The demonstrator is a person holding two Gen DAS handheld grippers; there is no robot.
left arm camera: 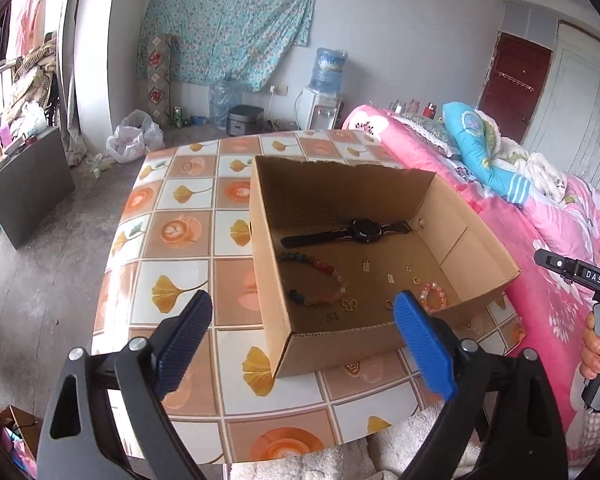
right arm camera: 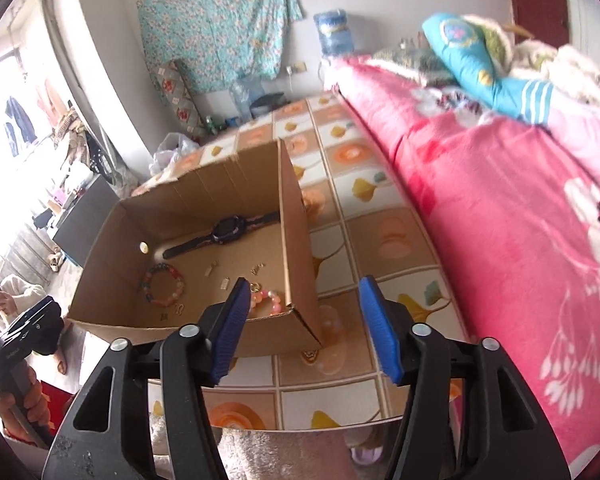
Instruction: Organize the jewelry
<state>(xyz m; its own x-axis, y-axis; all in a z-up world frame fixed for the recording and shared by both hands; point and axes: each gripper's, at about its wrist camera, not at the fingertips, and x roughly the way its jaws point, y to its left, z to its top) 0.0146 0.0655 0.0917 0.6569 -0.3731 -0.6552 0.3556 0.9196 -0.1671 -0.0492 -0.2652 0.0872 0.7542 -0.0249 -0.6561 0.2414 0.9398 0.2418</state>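
Both tools hang above the near edge of the tiled table [left arm camera: 188,236], clear of the cardboard box [left arm camera: 276,280] that holds the jewelry: the left gripper [left arm camera: 304,344] has its blue pads spread wide with nothing between them, and the right gripper [right arm camera: 302,328] is likewise spread and empty. Inside the box the black watch [left arm camera: 364,230] lies along the far wall, the multicoloured bead bracelet [left arm camera: 314,280] sits near the left wall, the pink bead bracelet [left arm camera: 434,296] rests in the near right corner, and small gold pieces [left arm camera: 350,306] are scattered between them. Judging the next pick, approach from straight above, clear the near wall first, straddle one bead strand only, and close gently so the thin gold pieces are not nudged aside
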